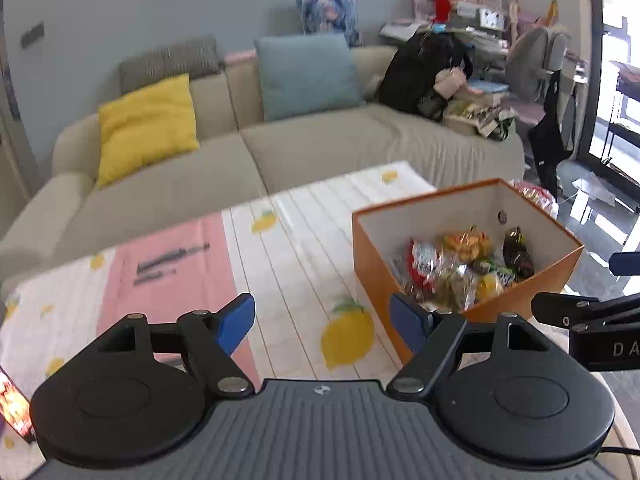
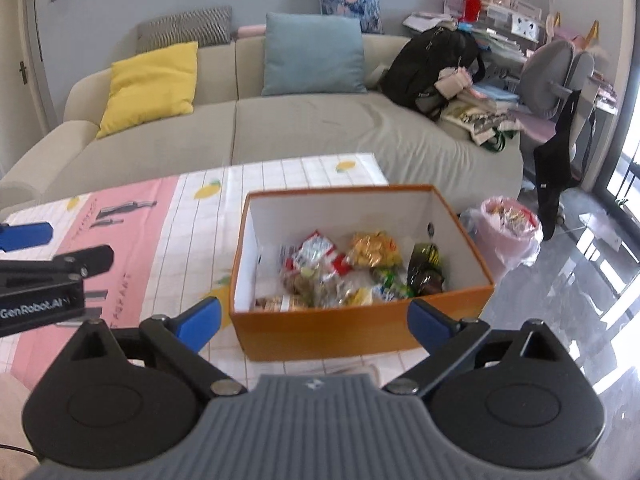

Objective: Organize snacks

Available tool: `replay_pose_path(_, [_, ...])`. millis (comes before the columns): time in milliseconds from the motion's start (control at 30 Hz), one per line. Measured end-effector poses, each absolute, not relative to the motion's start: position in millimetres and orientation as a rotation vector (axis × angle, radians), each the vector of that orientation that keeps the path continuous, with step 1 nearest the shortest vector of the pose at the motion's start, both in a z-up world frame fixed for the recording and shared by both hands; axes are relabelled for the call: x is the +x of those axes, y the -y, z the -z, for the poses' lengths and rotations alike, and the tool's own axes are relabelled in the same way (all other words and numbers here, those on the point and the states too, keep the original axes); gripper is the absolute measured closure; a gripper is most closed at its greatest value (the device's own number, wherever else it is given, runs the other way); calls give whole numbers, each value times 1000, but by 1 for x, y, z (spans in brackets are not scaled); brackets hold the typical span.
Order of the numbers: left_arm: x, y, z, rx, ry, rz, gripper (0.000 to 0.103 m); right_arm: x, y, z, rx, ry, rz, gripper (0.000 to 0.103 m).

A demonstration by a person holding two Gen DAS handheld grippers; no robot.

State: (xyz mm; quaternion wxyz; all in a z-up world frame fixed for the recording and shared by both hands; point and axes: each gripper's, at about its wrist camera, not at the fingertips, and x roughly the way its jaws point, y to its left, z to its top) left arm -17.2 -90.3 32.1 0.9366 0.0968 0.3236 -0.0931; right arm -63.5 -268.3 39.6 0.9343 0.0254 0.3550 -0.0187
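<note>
An orange cardboard box [image 2: 360,334] with a white inside stands on the table at its right end; it also shows in the left wrist view [image 1: 368,256]. Several wrapped snacks [image 2: 352,272] lie piled in it, also seen in the left wrist view [image 1: 460,268]. My left gripper [image 1: 324,320] is open and empty, above the tablecloth just left of the box. My right gripper [image 2: 314,316] is open and empty, just in front of the box's near wall. Each gripper shows at the edge of the other's view.
The table carries a pink-and-white lemon-print cloth [image 1: 280,248]. A beige sofa [image 2: 304,136] with cushions and a black backpack [image 2: 432,64] stands behind. A pink bin with a bag [image 2: 508,232] stands on the floor right of the table. A phone [image 1: 14,408] lies at the left.
</note>
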Motion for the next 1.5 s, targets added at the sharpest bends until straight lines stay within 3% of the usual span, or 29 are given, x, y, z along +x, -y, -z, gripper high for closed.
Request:
replay_pose_path(467, [-13,90,6,206,-801,179,13,-47,270,11,83,-862,80,6])
replay_pose_path(1500, [-14,83,0,173,-822,178,13,-45,261,7,56,-877,69,4])
